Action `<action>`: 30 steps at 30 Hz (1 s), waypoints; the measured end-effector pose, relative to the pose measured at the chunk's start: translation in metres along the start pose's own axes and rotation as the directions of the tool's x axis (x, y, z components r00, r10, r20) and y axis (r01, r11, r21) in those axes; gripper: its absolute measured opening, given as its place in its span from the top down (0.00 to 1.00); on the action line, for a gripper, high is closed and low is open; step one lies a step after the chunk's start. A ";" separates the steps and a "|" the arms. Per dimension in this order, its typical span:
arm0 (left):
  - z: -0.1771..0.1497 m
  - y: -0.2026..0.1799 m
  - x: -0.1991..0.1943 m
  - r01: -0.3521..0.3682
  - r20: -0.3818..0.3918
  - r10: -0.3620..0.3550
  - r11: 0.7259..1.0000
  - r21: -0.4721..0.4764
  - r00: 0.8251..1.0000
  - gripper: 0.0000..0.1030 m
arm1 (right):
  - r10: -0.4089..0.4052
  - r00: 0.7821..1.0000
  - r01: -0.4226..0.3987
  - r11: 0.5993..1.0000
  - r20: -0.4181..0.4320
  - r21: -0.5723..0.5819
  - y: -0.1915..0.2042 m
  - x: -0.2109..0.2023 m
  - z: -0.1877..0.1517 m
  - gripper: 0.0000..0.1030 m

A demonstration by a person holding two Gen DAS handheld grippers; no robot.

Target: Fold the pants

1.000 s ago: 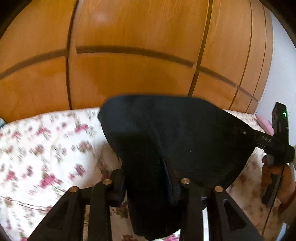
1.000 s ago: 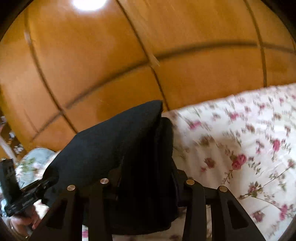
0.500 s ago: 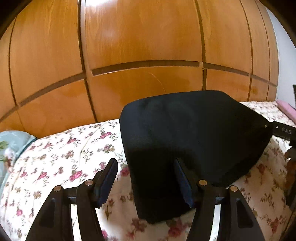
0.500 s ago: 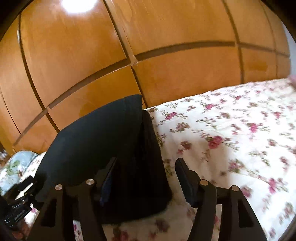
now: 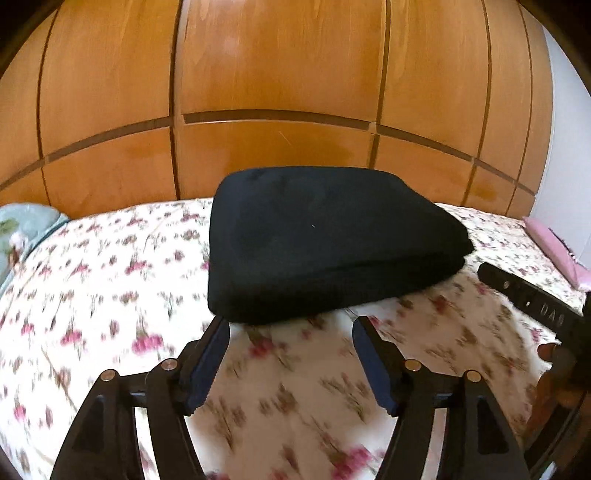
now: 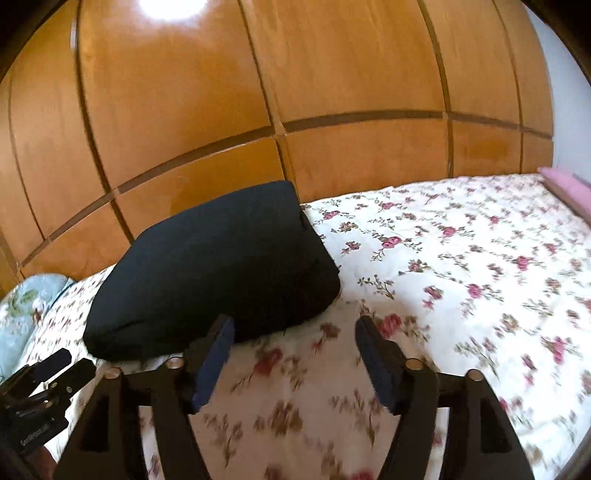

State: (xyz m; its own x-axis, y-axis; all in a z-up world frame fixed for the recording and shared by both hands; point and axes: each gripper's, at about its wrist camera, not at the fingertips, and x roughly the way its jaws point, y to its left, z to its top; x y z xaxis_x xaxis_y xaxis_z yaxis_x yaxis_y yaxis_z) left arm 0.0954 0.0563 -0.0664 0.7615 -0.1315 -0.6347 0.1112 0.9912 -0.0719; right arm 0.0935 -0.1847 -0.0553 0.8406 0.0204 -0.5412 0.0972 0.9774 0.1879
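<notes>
Pants [image 5: 325,243] lie folded on bed [image 5: 110,280] just ahead of spread, empty left claw [image 5: 290,363] and right claw [image 6: 293,360]; folding looks done.

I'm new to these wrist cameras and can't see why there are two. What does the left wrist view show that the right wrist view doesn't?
Only the left wrist view shows the right gripper's black body at its right edge, and the pants' stacked layers along their near right edge.

Only the right wrist view shows the left gripper's body at lower left, a glare spot on the wardrobe, and a wide stretch of bedspread right of the pants.

Both show the folded black pants lying on the floral bedspread, open fingers holding nothing, a pink pillow and a pale blue pillow.
</notes>
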 end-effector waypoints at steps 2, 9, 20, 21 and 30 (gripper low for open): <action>-0.005 -0.005 -0.011 -0.014 -0.003 0.014 1.000 -0.006 1.000 0.32 | -0.011 1.000 0.011 1.000 -0.001 -0.028 0.006 -0.013 -0.006 0.25; -0.011 -0.010 -0.051 -0.084 0.021 0.085 0.995 -0.057 0.996 0.32 | -0.012 1.000 0.011 0.997 -0.004 -0.071 0.017 -0.062 -0.014 0.16; -0.011 -0.013 -0.094 -0.117 0.073 0.125 0.988 -0.096 0.990 0.32 | 0.002 1.000 -0.003 0.999 -0.015 -0.050 0.020 -0.104 -0.023 0.09; -0.012 -0.014 -0.096 -0.119 0.072 0.126 0.988 -0.096 0.989 0.32 | -0.003 1.000 0.002 0.999 -0.016 -0.049 0.020 -0.105 -0.024 0.09; -0.017 -0.020 -0.112 -0.117 0.066 0.124 0.988 -0.100 0.990 0.32 | -0.002 1.000 0.002 0.998 -0.007 -0.056 0.026 -0.118 -0.032 0.09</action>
State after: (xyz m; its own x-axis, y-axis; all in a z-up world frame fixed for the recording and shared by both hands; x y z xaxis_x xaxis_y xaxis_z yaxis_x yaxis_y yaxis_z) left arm -0.0031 0.0512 -0.0063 0.8100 -0.0082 -0.5864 -0.0434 0.9963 -0.0739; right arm -0.0199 -0.1549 -0.0124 0.8366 0.0198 -0.5475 0.0686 0.9877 0.1405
